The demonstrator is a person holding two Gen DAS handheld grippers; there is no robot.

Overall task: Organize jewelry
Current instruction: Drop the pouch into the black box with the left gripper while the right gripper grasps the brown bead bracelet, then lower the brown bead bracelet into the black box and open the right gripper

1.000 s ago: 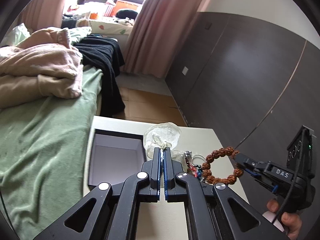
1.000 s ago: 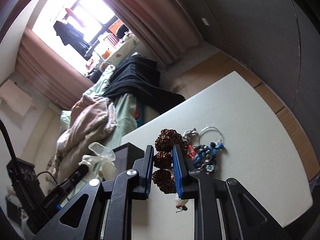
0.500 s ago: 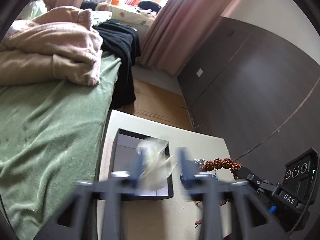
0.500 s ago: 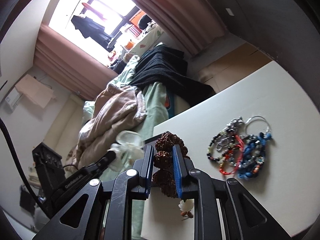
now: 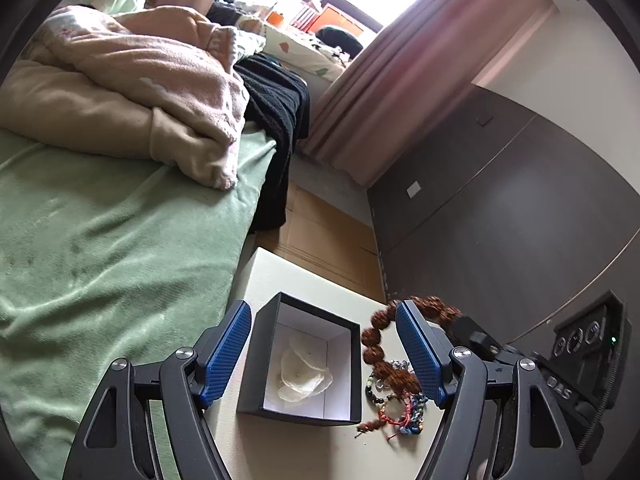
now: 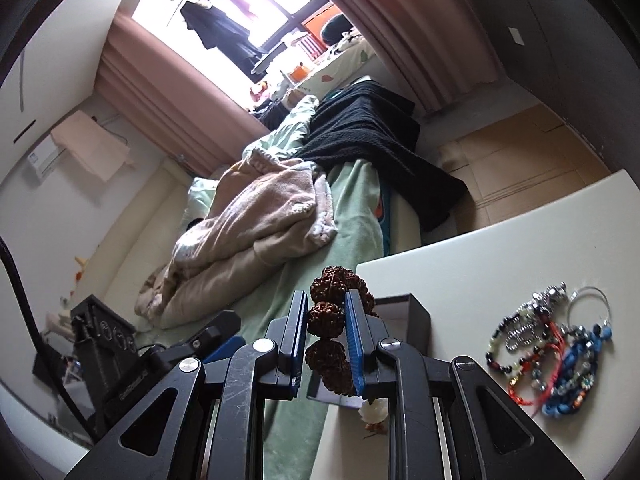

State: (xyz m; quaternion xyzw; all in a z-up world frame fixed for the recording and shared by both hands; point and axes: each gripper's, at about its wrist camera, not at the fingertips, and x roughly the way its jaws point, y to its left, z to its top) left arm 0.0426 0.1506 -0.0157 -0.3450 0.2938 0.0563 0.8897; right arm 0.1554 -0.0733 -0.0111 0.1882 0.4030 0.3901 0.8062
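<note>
hanging from the right gripper (image 6: 327, 326), the brown bead bracelet (image 6: 326, 320) is pinched by a single bead between the jaws, the rest of the loop dangling below with a pale tassel at its bottom end. the left gripper (image 5: 323, 350) has its jaws spread wide and empty, straddling the open black box (image 5: 304, 364) on the bench (image 5: 280, 276); a crumpled clear bag (image 5: 304, 372) lies on the box's white floor. in the left view the bracelet sits just right of the box, over the pile of small bracelets (image 5: 394, 396), not yet above the opening. risks as i read them: the grip on one knobbly bead looks thin, so a jolt could let the loop slip and fall onto the pile and tangle with the red and blue strings there. the dangling tail may drape over the box wall and leave the bracelet half out. the box stands near the bench edge by the bed (image 5: 100, 240); a knock from either gripper could push it off. the bag already inside may keep the beads from settling flat.
</note>
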